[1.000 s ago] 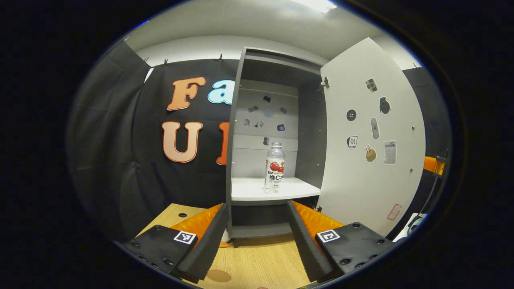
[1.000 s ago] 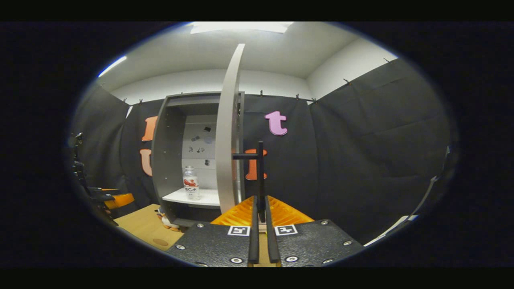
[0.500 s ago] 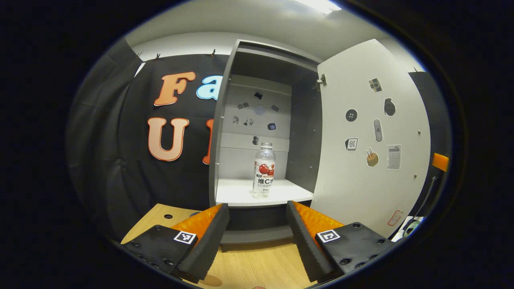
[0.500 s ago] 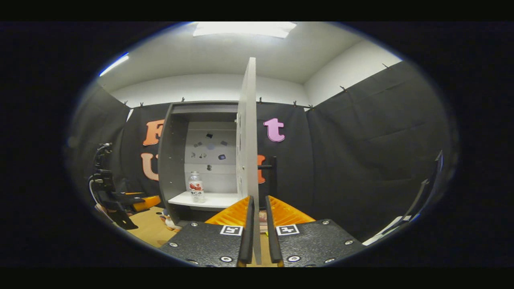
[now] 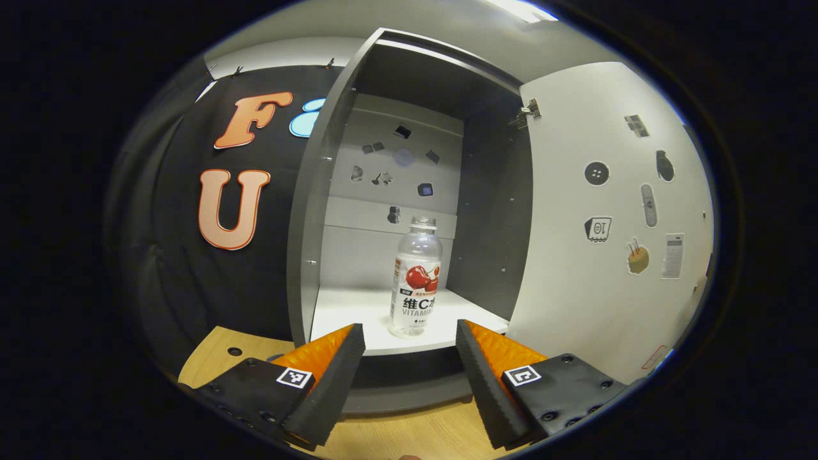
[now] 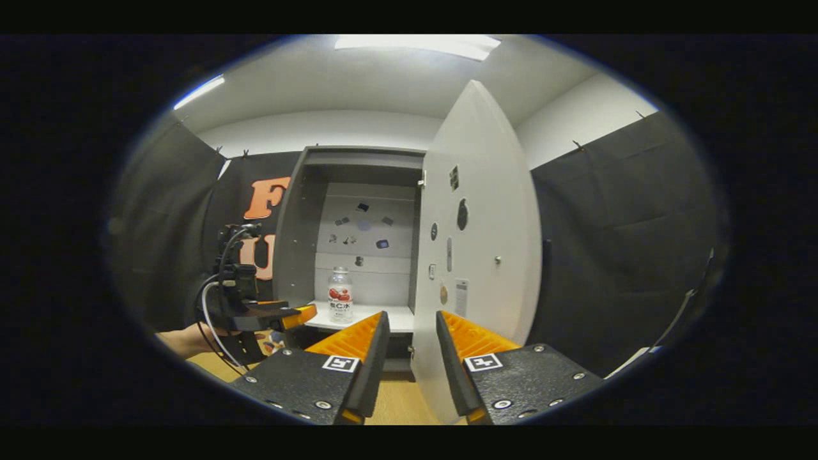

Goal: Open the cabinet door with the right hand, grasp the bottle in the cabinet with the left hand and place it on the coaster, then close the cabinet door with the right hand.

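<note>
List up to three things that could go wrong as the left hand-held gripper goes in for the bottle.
1. The bottle stands near the shelf's front edge; a nudge from one finger could topple it off.
2. The open left hand-held gripper enters low and may catch the shelf front.
3. The cabinet door, released by the right hand-held gripper, might swing back.

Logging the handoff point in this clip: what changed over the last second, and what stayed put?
The right gripper opened and let go of the door handle, backing off the cabinet door, which now stands wide open. The left gripper, open throughout, moved closer to the bottle, not yet around it. The bottle stayed upright on the shelf.
</note>
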